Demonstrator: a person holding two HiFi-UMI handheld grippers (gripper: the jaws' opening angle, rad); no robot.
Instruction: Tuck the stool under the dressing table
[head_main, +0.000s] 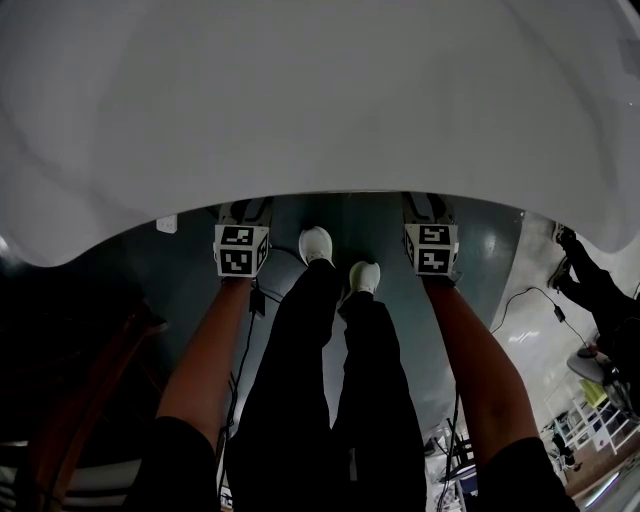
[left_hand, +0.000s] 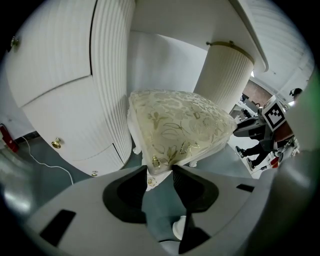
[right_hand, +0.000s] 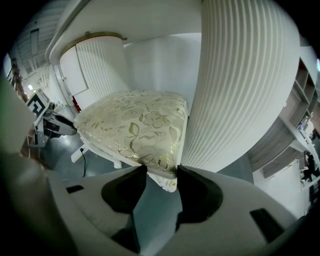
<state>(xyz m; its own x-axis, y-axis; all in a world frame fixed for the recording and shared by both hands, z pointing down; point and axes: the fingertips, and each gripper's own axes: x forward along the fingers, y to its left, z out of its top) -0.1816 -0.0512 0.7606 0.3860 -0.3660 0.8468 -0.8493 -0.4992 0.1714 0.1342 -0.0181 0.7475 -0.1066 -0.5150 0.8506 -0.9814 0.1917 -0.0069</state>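
The stool (left_hand: 180, 125) has a gold floral cushion and white legs. It stands between the dressing table's fluted pedestals (left_hand: 112, 75), below the white table top (head_main: 300, 100). My left gripper (left_hand: 160, 172) is open, with the stool's near left corner between its fingertips. My right gripper (right_hand: 162, 172) is also open, and the near right corner of the stool (right_hand: 135, 125) sits between its jaws, close beside the right pedestal (right_hand: 235, 85). In the head view the table top hides both pairs of jaws. Only the left gripper (head_main: 243, 245) and right gripper (head_main: 431, 245) marker cubes show at its edge.
My legs and white shoes (head_main: 316, 244) stand on the dark grey floor between the arms. A drawer front with brass knobs (left_hand: 56, 144) and a white cable (left_hand: 40, 162) lie left of the stool. Shelving (right_hand: 305, 100) and clutter fill the far right.
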